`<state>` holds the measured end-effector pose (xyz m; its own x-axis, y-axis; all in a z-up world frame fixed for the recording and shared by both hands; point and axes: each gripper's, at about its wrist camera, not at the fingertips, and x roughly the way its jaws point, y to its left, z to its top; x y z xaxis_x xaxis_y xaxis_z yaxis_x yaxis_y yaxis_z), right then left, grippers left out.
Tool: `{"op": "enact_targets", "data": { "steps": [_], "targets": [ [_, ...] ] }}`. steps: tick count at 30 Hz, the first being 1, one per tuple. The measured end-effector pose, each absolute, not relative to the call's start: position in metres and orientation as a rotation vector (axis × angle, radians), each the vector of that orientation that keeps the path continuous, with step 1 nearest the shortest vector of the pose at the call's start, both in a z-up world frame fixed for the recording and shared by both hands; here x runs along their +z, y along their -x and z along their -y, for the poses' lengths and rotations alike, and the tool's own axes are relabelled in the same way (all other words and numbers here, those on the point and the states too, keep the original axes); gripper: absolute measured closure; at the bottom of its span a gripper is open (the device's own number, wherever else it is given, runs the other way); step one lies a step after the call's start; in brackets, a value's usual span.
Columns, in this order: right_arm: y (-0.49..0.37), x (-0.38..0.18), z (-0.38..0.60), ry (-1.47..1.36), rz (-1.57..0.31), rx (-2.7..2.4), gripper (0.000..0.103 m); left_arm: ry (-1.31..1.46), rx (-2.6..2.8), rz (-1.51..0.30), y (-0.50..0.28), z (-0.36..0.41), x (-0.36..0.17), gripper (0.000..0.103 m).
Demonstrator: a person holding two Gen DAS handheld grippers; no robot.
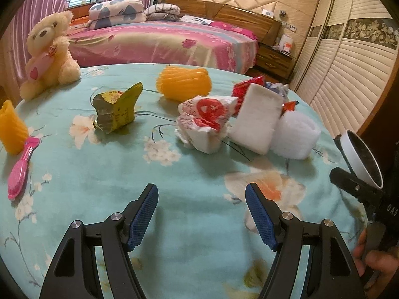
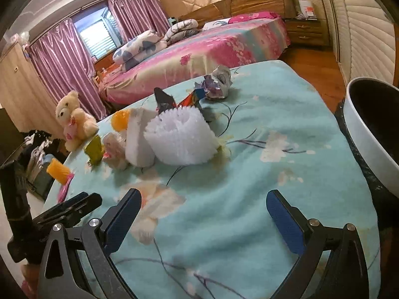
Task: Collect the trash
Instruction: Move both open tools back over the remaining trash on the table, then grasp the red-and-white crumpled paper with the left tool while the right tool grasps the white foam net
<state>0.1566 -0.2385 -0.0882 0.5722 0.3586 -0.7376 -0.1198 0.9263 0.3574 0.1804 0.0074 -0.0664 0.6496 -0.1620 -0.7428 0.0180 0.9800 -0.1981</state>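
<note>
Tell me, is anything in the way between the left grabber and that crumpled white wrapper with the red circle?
Nothing visible is. The left gripper is open, and only bare flowered cloth lies between it and the crumpled white wrapper. The white foam block leans just to the wrapper's right, beside it rather than in front.

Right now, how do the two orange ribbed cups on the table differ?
The orange cup near the middle lies on its side, while the orange cup at the left edge stands on end. The middle one sits alone behind the green wrapper; the edge one is beside the pink brush. The edge one is partly cut off in the left wrist view. Both are orange, ribbed and translucent.
</note>
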Motion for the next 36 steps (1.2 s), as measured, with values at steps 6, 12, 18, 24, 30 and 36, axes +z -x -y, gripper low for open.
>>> {"op": "enact_targets", "data": {
  "steps": [6,12,18,24,30,36],
  "targets": [
    [-0.174,-0.086,0.232,-0.283,-0.914,0.300,0.002,0.173,-0.109,-0.865,-0.209,-0.010,-0.070,0.031],
    [-0.197,-0.087,0.226,-0.279,-0.915,0.318,0.003,0.174,-0.125,-0.869,-0.234,-0.009,-0.075,0.033],
    [-0.216,-0.097,0.219,-0.270,-0.940,0.328,0.004,0.200,-0.147,-0.895,-0.255,-0.012,-0.085,0.071],
    [-0.217,-0.101,0.216,-0.272,-0.943,0.340,0.024,0.172,-0.140,-0.874,-0.248,-0.010,-0.085,0.091],
    [-0.208,-0.100,0.223,-0.298,-0.941,0.350,0.066,0.200,-0.135,-0.859,-0.219,-0.017,-0.082,0.092],
    [-0.190,-0.094,0.234,-0.328,-0.932,0.347,0.070,0.210,-0.171,-0.854,-0.191,-0.014,-0.075,0.093]
  ]
}}
